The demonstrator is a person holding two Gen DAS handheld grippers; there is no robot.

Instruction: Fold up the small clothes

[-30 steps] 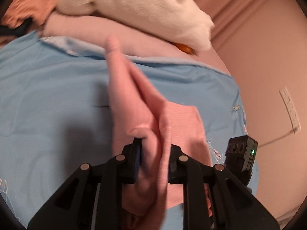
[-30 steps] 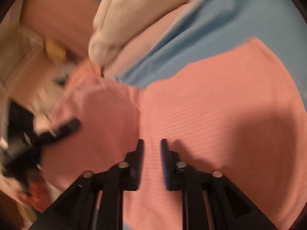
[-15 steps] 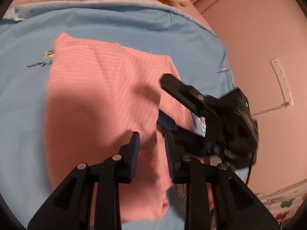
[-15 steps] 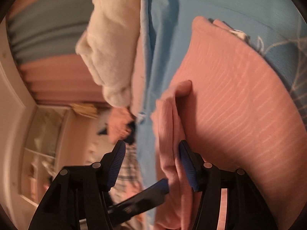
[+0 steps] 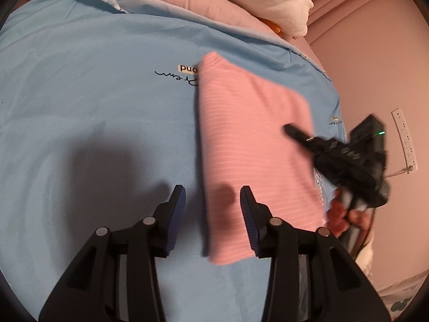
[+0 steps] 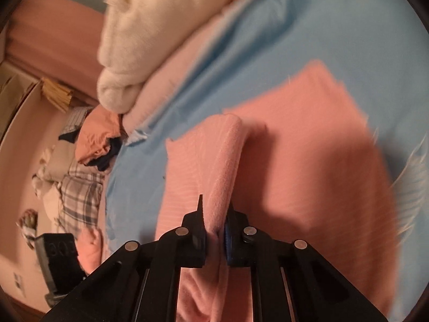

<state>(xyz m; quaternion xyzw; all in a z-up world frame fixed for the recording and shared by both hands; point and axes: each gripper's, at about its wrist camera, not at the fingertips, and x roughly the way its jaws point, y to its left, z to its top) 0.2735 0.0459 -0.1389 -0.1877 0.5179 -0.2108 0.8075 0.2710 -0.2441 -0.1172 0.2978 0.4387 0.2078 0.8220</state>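
right claw (image 5: 292,131) motion-blurred over the pink garment (image 5: 254,147), tips indistinct

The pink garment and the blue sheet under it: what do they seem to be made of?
The pink garment looks like a soft knit, likely cotton jersey: matte, with fine pale horizontal stripes, and fuzzy along the fold that the right gripper pinches in its jaws. The blue sheet seems a smooth woven fabric, perhaps cotton or polyester: flat, with a slight sheen and printed lettering.

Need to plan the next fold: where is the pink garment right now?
The pink garment lies on the blue sheet, right of centre in the left wrist view, beside the printed script. The right gripper pinches its edge.
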